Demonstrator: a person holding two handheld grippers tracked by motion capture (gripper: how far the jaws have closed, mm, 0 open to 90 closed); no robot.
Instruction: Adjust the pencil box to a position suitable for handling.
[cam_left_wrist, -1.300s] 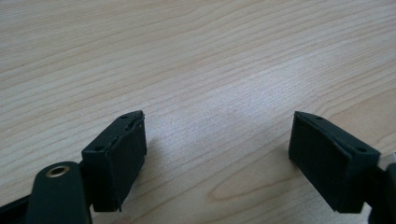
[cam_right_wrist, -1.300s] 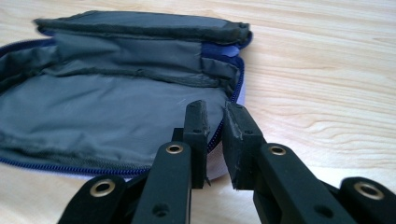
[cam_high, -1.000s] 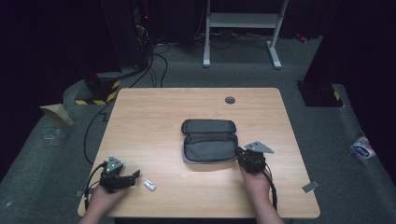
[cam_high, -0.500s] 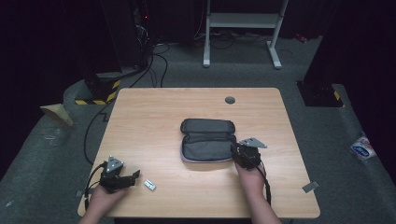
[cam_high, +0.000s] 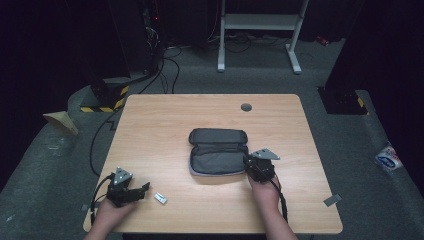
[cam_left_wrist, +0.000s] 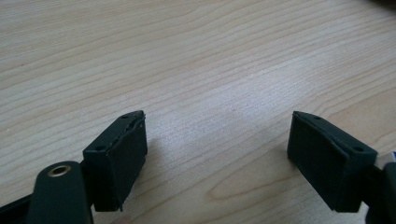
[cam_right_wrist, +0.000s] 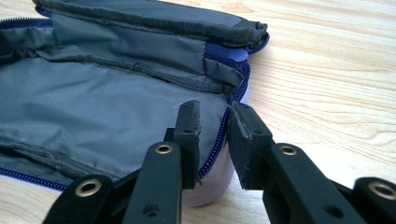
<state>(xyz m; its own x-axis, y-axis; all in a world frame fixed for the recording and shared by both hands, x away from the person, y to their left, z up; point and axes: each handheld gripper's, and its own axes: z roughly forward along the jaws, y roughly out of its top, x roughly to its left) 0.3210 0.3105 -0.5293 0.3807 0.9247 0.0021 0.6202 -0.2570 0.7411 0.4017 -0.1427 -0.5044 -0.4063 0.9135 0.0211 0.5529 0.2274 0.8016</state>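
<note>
A grey zip-up pouch (cam_high: 218, 152) lies opened out near the middle of the wooden table (cam_high: 165, 125), a little toward the person's right. Its long axis runs straight across the table from left to right, and the two halves sit folded apart like a book, the darker lid half on the far side and the lined half nearer the person. The right gripper (cam_high: 258, 167) is down at the pouch's right end, at the near corner, pointing away from the person and toward that corner. In the right gripper view its jaws stand close together astride the blue zipper (cam_right_wrist: 219, 140) at the pouch's (cam_right_wrist: 102, 107) rim; they have just been closing further, with that zippered rim between them. One pad seems to touch the lining, yet a sliver of gap shows on the other side, so I cannot tell whether the rim is really pinched. The left gripper (cam_high: 123, 186) rests low at the near left corner of the table, well apart from the pouch, pointing to the right along the near edge. Its jaws are spread wide with only bare wood (cam_left_wrist: 210, 84) between them. Just beyond its tips lies a small white object (cam_high: 160, 198), too small to make out.
</note>
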